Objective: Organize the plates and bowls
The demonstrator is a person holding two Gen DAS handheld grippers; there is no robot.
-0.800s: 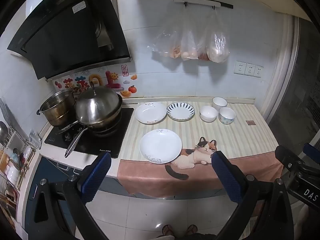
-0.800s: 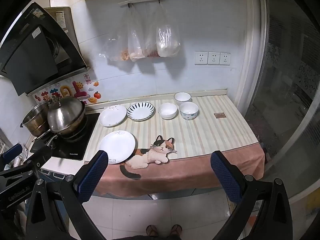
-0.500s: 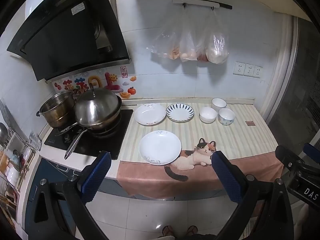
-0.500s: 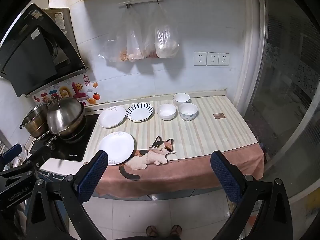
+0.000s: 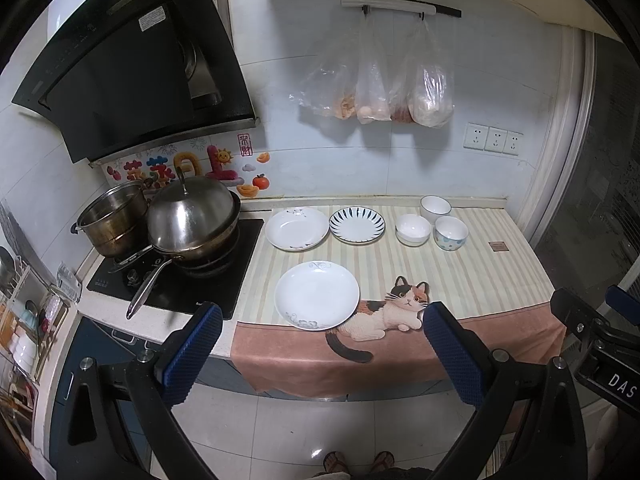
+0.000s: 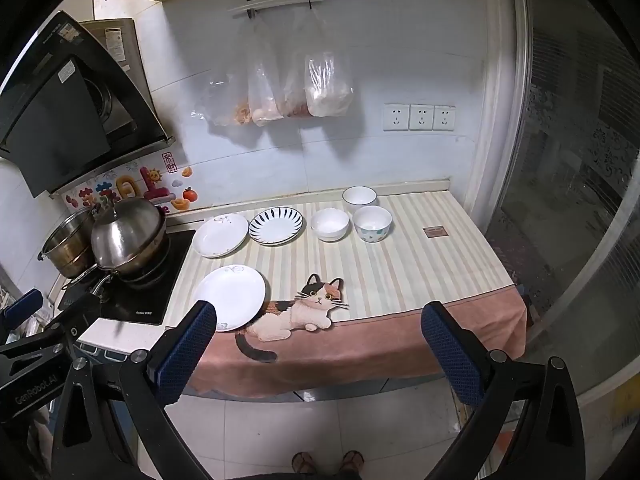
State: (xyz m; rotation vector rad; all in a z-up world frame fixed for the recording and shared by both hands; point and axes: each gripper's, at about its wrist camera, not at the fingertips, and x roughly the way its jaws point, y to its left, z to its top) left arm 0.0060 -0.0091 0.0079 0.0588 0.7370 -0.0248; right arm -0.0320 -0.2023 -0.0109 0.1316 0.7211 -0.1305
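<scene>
A lidded wok beside a steel pot, bags hanging above.

- The worktop runs along a white tiled wall, covered by a striped cloth with a cat picture.
- Left of the worktop, a black hob sits under a black hood.
- Above the worktop hang plastic bags from a rail; three sockets beside them.
- Right of the worktop stands a frosted glass door.
- Below it, pale floor tiles.

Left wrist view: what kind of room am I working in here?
A small home kitchen, most likely. A black slanted range hood hangs over a black cooktop carrying a lidded steel wok, and white plates and bowls sit on a striped counter cloth with a cat picture.
</scene>
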